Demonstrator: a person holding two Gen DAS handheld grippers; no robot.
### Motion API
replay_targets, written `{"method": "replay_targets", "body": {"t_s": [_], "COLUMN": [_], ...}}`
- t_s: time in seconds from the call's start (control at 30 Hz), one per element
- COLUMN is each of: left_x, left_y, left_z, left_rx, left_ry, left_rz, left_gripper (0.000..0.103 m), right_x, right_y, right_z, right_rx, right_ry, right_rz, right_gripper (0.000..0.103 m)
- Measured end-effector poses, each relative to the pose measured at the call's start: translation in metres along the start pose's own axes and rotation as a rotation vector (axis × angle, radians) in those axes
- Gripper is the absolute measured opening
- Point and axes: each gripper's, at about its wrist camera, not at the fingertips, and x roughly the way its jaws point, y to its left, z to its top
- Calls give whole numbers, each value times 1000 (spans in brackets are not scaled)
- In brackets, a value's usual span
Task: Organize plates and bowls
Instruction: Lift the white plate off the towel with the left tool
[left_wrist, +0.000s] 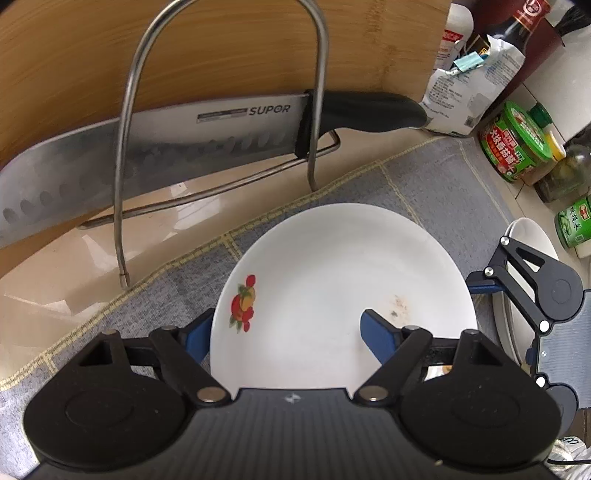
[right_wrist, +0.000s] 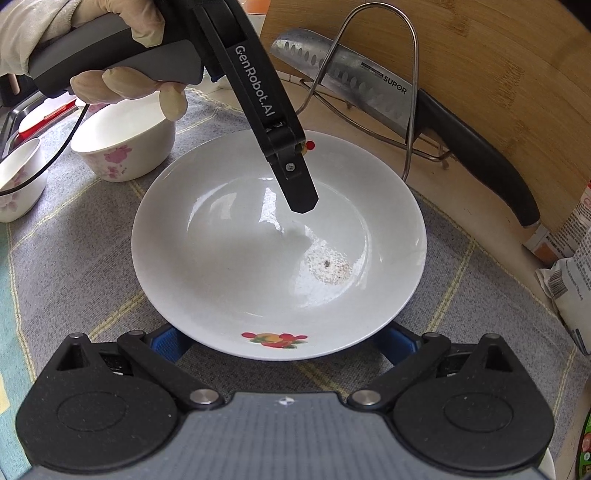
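The white plate (right_wrist: 258, 236) with fruit prints lies flat on the grey checked mat (right_wrist: 74, 258) that covers the bench, near the mat's far edge. A brownish stain marks the plate's well.

Left gripper (left_wrist: 288, 336): fingers spread wide. One blue finger (left_wrist: 376, 336) lies over the inside of the plate; the other sits outside the rim. The rim lies between them, and they are not closed on it. In the right wrist view one black finger (right_wrist: 295, 181) of this gripper points down over the plate's well, with a gloved hand (right_wrist: 122, 79) on its handle.

Right gripper (right_wrist: 284, 341): fingers spread wide at the plate's near rim, both blue pads partly hidden under the rim. Contact cannot be determined.

Two white bowls with pink flowers, the larger bowl (right_wrist: 123, 136) and the smaller bowl (right_wrist: 18, 181), stand on the mat toward its left edge, apart from the plate.

Beyond the mat's far edge, a knife (left_wrist: 155, 147) rests in a wire rack (left_wrist: 221, 103) against a wooden board (left_wrist: 92, 55). Jars and bottles (left_wrist: 517, 144) stand at the bench's far right corner.
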Motion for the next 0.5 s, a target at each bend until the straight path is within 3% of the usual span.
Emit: {"method": "replay_targets", "body": {"t_s": [0.5], "left_x": [0], "left_y": [-4], "left_z": [-2], "left_rx": [23], "left_ry": [3], "left_rz": [17], "left_gripper": [81], "right_x": [-3], "right_y": [4], "right_z": [4], "right_rx": [-13], "right_ry": [-10], "right_rz": [0], "right_gripper": [103]}}
